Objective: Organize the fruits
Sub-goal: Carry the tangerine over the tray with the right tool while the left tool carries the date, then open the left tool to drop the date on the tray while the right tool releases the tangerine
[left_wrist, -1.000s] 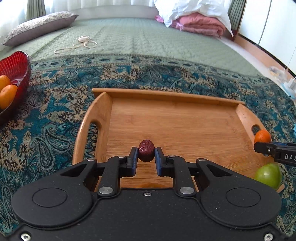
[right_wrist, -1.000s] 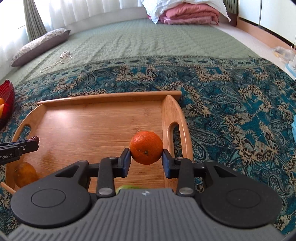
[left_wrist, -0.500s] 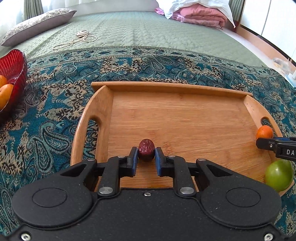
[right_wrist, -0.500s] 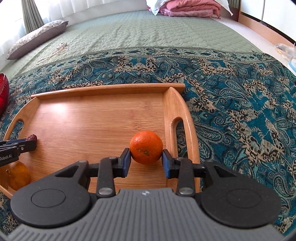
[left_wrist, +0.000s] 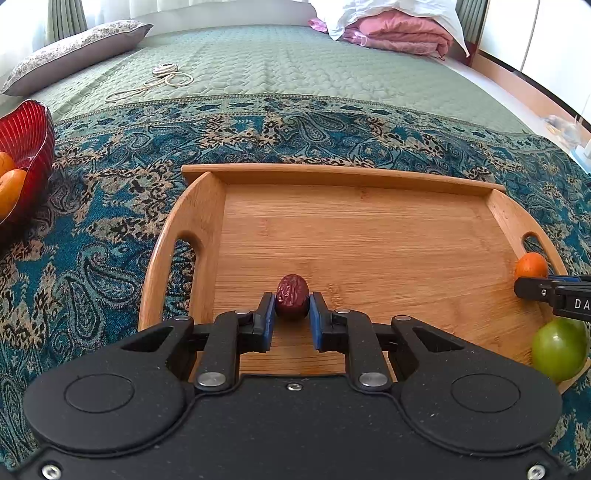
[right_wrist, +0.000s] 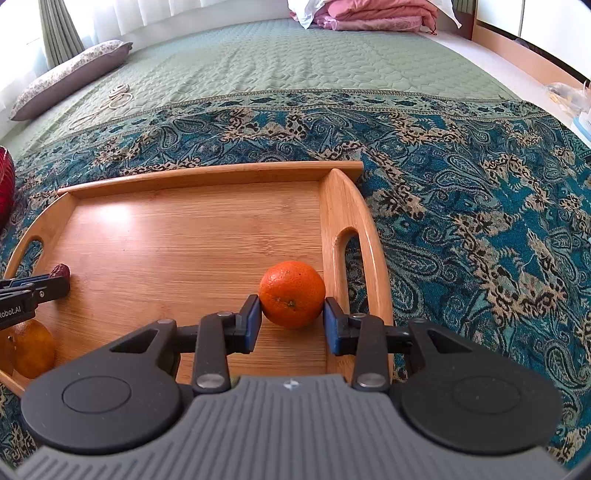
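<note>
My left gripper (left_wrist: 292,312) is shut on a dark red wrinkled date (left_wrist: 292,295), low over the near left part of the wooden tray (left_wrist: 369,236). My right gripper (right_wrist: 292,317) is shut on an orange mandarin (right_wrist: 291,293) by the tray's right handle (right_wrist: 347,236). A green fruit (left_wrist: 559,349) lies at the tray's near right corner. A yellow-orange fruit (right_wrist: 31,347) lies at the tray's near left corner in the right wrist view. The right gripper with the mandarin (left_wrist: 531,265) shows at the right edge of the left wrist view.
A red glass bowl (left_wrist: 27,136) with oranges (left_wrist: 9,184) stands left of the tray on the blue paisley cloth (left_wrist: 92,229). Behind is a green quilt with a coiled cord (left_wrist: 162,75), a pillow (left_wrist: 74,51) and folded pink bedding (left_wrist: 399,31).
Both grippers have lowered a little toward the tray floor with their fruits still held. The tray looks larger and closer in both views.
</note>
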`<state>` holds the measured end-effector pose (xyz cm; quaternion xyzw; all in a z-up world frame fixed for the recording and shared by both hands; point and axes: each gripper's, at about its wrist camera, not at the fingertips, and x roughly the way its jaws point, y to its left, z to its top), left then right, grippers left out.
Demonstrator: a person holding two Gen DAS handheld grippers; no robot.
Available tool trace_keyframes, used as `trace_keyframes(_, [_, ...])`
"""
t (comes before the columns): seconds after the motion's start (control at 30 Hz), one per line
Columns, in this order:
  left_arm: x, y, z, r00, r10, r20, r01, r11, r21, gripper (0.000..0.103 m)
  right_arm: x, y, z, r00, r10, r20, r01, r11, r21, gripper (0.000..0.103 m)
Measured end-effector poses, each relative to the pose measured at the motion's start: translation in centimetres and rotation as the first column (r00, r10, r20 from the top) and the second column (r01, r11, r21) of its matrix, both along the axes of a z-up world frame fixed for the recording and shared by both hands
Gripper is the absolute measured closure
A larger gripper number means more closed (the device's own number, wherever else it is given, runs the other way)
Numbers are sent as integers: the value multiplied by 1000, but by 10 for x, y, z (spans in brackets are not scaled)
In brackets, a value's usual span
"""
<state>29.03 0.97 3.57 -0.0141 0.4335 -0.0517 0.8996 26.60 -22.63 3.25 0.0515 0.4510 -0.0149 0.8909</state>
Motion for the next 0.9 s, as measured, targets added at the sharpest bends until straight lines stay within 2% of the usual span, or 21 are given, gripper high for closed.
trace_keyframes(0.27, [0,2,0,1000,14,7,-14,1000,-1,84,-1,0,0,1000,-1,4,1,1000,5,62])
trace_keyframes(0.33, [-1,2,0,1000,14,10,-14,1000,2,84,-2,-1,0,1000,0,6,0,1000,14,55])
trace_keyframes(0.4, [-2,2,1,1000,15,12,-15,1000,4,84,-3,-3,0,1000,-4,10,4,1000,23,55])
trace_keyframes(0.43, [-3,2,1,1000,15,14,-15,1000,5,82,-4,-3,0,1000,-6,16,5,1000,26,45])
trace_keyframes(0.47, [-4,3,2,1000,14,16,-14,1000,7,80,-6,-4,1,1000,-7,28,6,1000,31,44])
trace_keyframes(0.53, [-8,3,3,1000,16,27,-17,1000,13,68,-10,-5,4,999,-2,50,-1,999,51,42])
trace_keyframes(0.67, [-17,5,11,997,7,70,-10,999,31,61,-18,-6,12,996,4,91,-10,998,69,37])
trace_keyframes(0.9, [-45,5,33,987,-25,158,20,999,31,40,-44,4,28,982,50,185,-53,999,12,24])
